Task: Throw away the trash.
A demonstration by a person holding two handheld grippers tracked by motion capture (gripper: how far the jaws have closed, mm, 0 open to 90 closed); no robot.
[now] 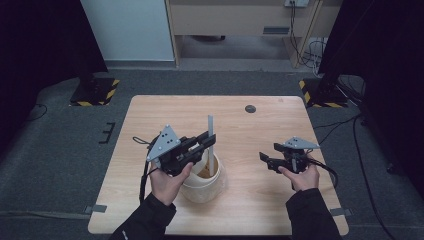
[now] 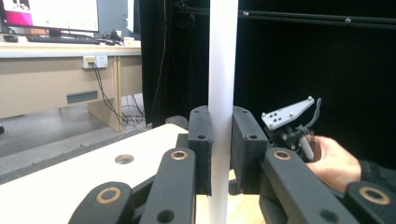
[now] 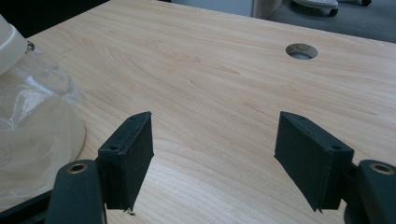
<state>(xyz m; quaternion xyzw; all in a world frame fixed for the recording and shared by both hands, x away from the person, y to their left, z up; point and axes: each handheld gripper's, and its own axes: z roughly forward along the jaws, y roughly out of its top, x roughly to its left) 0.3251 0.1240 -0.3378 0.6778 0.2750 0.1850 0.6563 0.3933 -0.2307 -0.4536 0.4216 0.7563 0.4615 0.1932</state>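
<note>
High view: we hold a white straw (image 1: 210, 131) upright in our left gripper (image 1: 206, 141) over the cup (image 1: 204, 181) for insertion; right gripper (image 1: 264, 158) gapes empty

Pale wood-grain table (image 1: 260, 200) with a smooth matt top, matt black jaw pads (image 3: 128, 156), smooth white straw (image 2: 222, 70), crinkled glossy clear plastic wrap (image 3: 37, 121) seen around a cream cup (image 1: 202, 187)

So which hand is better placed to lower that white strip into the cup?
Left, probably. The left gripper is shut on the upright white strip, directly above the cup. The right gripper is open with nothing between its jaws, over the bare table beside it.
</note>
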